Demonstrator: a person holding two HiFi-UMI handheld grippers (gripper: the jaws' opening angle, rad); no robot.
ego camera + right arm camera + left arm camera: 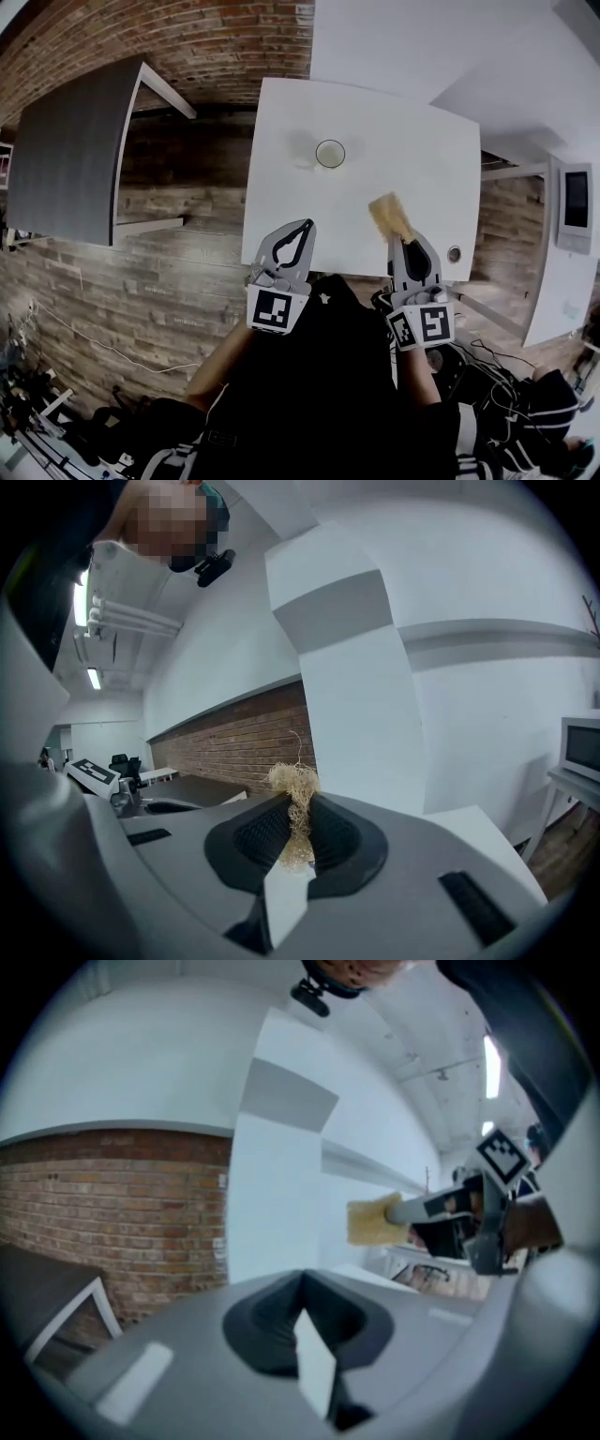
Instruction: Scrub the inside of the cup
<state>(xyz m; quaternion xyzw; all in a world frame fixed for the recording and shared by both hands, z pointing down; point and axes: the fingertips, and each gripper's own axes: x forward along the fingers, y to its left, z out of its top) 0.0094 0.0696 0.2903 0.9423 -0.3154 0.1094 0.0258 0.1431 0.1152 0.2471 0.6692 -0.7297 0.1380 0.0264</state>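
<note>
One small round pale cup (pixel 330 154) stands upright on the white rectangular surface (pixel 281 187), well apart from both grippers and farther up the surface than either. It shows in neither gripper view, and from above I can't tell its material or what's inside.

The left gripper (pixel 306 225) is over the surface's near edge with its fingers (pixel 169 1344) clenched together and nothing between them. The right gripper (pixel 402 240) has its fingers (pixel 394 892) grasping one tan fibrous scrubbing pad (pixel 390 217). The pad sticks out past the tips over the surface and is not at the cup. Its lower part is hidden between the finger pads.

Count: one cup, one scrubbing pad, two grippers. One dark grey table (pixel 70 159) is to the left, cut off at the frame edge.
</note>
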